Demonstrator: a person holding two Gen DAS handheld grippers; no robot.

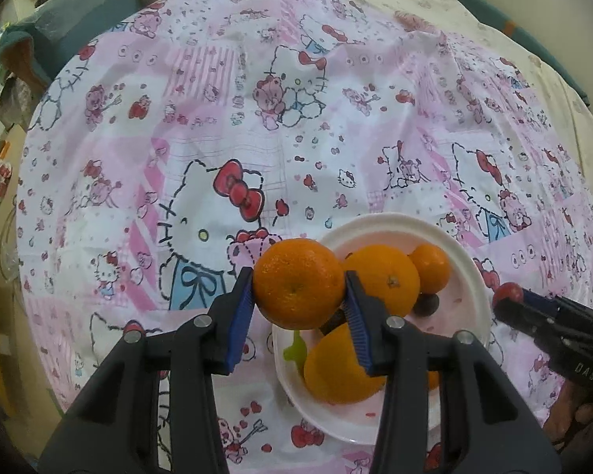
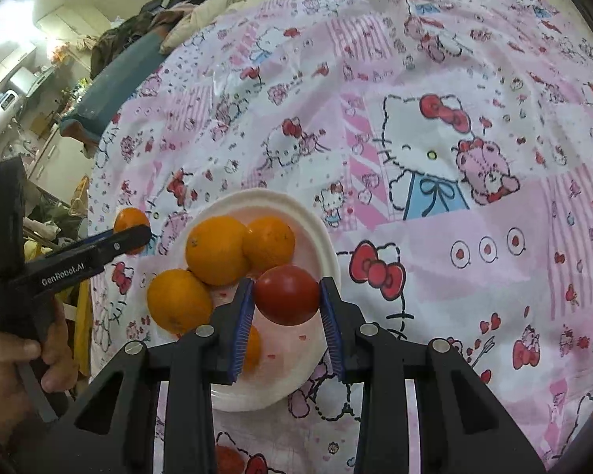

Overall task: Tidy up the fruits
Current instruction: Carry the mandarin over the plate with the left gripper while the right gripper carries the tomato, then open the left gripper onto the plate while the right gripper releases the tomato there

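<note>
In the left wrist view my left gripper (image 1: 298,290) is shut on an orange (image 1: 298,282), held just above the left rim of a white plate (image 1: 472,276). Three more oranges lie on that plate, the largest (image 1: 338,367) nearest me. My right gripper (image 2: 286,296) is shut on a red tomato (image 2: 286,294) over the same plate (image 2: 328,249), beside three oranges (image 2: 217,249). The right gripper (image 1: 510,296) also shows at the right edge of the left view, and the left gripper (image 2: 132,237) with its orange shows at the left of the right view.
A pink and white cartoon-print cloth (image 1: 257,138) covers the surface around the plate. A small green piece (image 1: 294,349) and a dark round thing (image 1: 425,304) lie on the plate. A hand (image 2: 39,347) holds the left gripper's handle. Household clutter stands beyond the cloth's left edge.
</note>
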